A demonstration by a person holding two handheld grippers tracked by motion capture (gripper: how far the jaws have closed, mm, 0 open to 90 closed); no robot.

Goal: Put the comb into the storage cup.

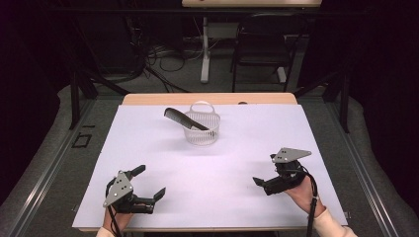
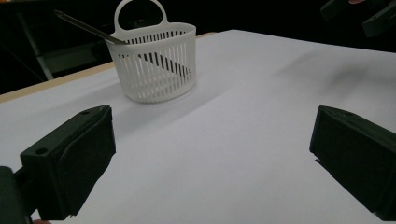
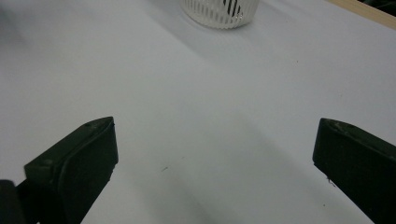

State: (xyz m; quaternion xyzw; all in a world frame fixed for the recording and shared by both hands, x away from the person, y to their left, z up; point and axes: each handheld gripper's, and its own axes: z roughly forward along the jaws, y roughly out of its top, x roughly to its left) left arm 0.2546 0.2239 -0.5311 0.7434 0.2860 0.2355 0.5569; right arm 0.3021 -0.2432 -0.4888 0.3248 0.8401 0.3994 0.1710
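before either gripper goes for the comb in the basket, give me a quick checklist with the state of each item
1. Left gripper open: ok, jaws wide apart.
2. Right gripper open: ok in its own view.
3. Both grippers holding nothing: ok.
4. Basket upright on the white table cover: ok.
5. Comb reachable: ok, it leans in the basket with one end sticking out past the rim.
6. Path from the grippers to the basket free of other things: ok.
7. Basket steady enough when the comb is pulled: cannot tell.

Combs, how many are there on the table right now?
1. A black comb stands slanted in the white basket at the table's far middle, its upper end sticking out over the rim to the left. Nothing else seems hidden inside the basket.
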